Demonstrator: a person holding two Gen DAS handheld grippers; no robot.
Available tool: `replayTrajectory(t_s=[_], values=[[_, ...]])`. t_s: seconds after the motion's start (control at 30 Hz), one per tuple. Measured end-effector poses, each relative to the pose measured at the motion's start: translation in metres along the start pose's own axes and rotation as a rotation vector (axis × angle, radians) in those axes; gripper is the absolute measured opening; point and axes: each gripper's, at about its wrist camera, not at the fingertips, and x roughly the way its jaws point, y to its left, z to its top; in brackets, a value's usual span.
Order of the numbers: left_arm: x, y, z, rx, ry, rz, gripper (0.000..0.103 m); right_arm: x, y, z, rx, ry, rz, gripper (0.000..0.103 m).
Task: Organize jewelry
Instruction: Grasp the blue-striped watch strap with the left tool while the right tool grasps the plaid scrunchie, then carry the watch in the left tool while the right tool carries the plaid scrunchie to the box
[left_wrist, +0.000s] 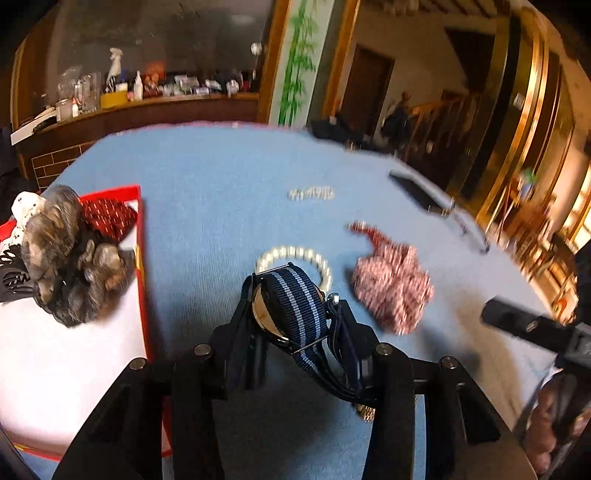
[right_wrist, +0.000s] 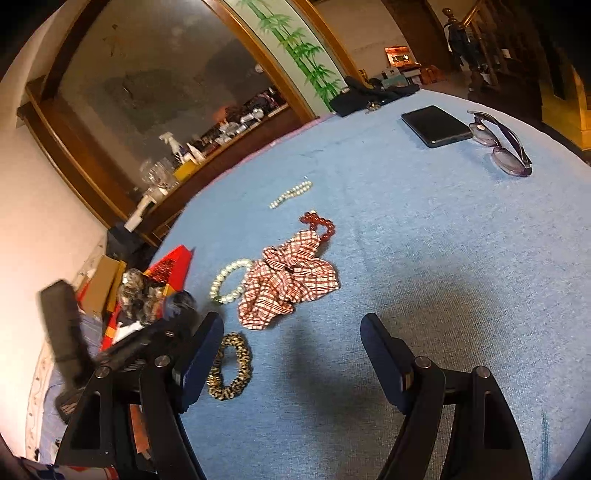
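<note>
- A watch (left_wrist: 291, 310) with a navy strap striped in pale blue is seen between the jaws of the left gripper (left_wrist: 295, 306), which are narrowed around it; the fingers (left_wrist: 242, 314) lie against its sides, and the strap hangs loose behind them.
- The watch is held just above the blue-covered surface (left_wrist: 221, 206), directly in front of a white pearl bracelet (left_wrist: 295, 258).
- A red-and-white checked scrunchie (right_wrist: 288, 284) is spread near the middle of the surface, with a red bead bracelet (right_wrist: 321, 223) touching its far edge.
- A short string of small pearls (right_wrist: 290, 194) is laid further back, apart from the rest.
- A leopard-print scrunchie (right_wrist: 229, 365) is seen just beside the right gripper's left finger.
- The jaws of the right gripper (right_wrist: 291, 354) are spread wide, with nothing between them.
- A red box (left_wrist: 142, 266) at the left edge is filled with a brown-and-black scrunchie (left_wrist: 74, 258) and a red patterned cloth (left_wrist: 107, 218).
- A dark phone (right_wrist: 436, 125) and a pair of glasses (right_wrist: 502, 144) are set at the far side.
</note>
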Motion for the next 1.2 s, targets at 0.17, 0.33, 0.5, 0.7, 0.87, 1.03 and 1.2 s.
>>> replayTrajectory(t_s=[0.17, 0.33, 0.5, 0.7, 0.87, 1.03, 1.2], values=[[-0.007, 0.011, 0.007, -0.035, -0.082, -0.005, 0.043, 0.025, 0.023, 0.015, -0.069, 0.064, -0.064, 0.084], [-0.013, 0.022, 0.007, -0.048, -0.108, 0.018, 0.043, 0.061, 0.05, 0.036, -0.19, 0.106, -0.172, 0.089], [-0.019, 0.025, 0.006, -0.043, -0.126, 0.027, 0.043, 0.094, 0.063, 0.026, -0.306, 0.155, -0.307, 0.046], [-0.021, 0.023, 0.007, -0.033, -0.135, 0.046, 0.043, 0.079, 0.053, 0.023, -0.284, 0.051, -0.263, 0.013], [-0.021, 0.023, 0.006, -0.032, -0.142, 0.06, 0.043, 0.058, 0.061, 0.025, -0.293, -0.066, -0.201, 0.012], [-0.025, 0.021, 0.006, -0.025, -0.16, 0.074, 0.043, 0.041, 0.072, 0.025, -0.313, -0.155, -0.155, 0.013], [-0.025, 0.021, 0.006, -0.028, -0.162, 0.079, 0.043, 0.043, 0.069, 0.027, -0.284, -0.136, -0.12, 0.013]])
